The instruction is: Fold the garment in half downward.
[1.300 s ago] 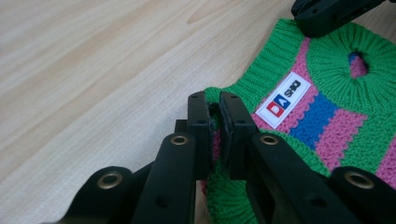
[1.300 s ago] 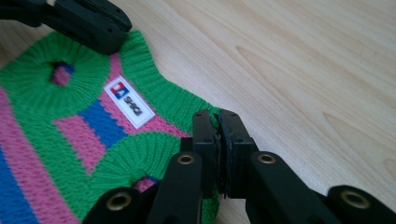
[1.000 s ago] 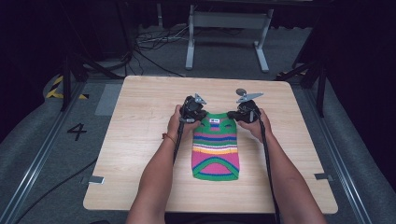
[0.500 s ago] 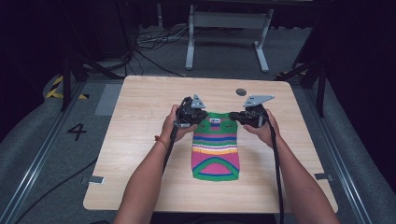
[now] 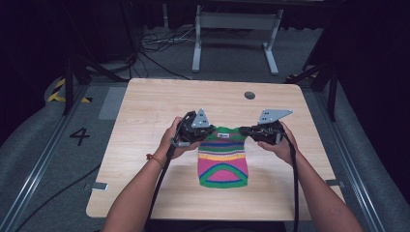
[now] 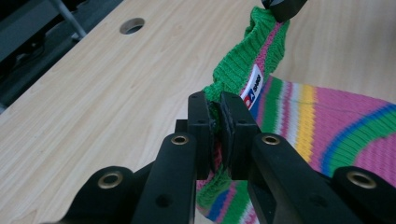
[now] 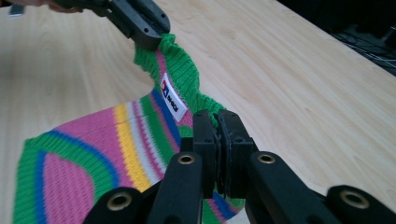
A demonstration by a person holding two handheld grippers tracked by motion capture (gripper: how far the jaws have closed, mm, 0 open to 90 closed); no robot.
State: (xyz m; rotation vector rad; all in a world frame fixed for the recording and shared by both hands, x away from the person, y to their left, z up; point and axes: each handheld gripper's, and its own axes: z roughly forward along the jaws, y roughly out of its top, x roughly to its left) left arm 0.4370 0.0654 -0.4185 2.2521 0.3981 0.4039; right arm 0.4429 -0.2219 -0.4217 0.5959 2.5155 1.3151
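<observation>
While each hand-held gripper, left [image 5: 209, 131] and right [image 5: 245, 130], stays clamped on a top corner of the striped knit garment [image 5: 223, 162], its hem rests on the surface [image 5: 145, 159]; lift evenly, keeping the green edge taut and level.

Light wood table [image 5: 145, 121] w/ grommet hole [image 5: 249, 95], grey floor [image 5: 29, 145], white frame [image 5: 234, 21], dark bg

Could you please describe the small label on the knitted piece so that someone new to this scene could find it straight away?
Start at the light wooden table and find the striped knitted garment held between the two grippers. Along its green ribbed top edge sits a small white woven label. It is the only white patch with red and blue print on the knit.
</observation>
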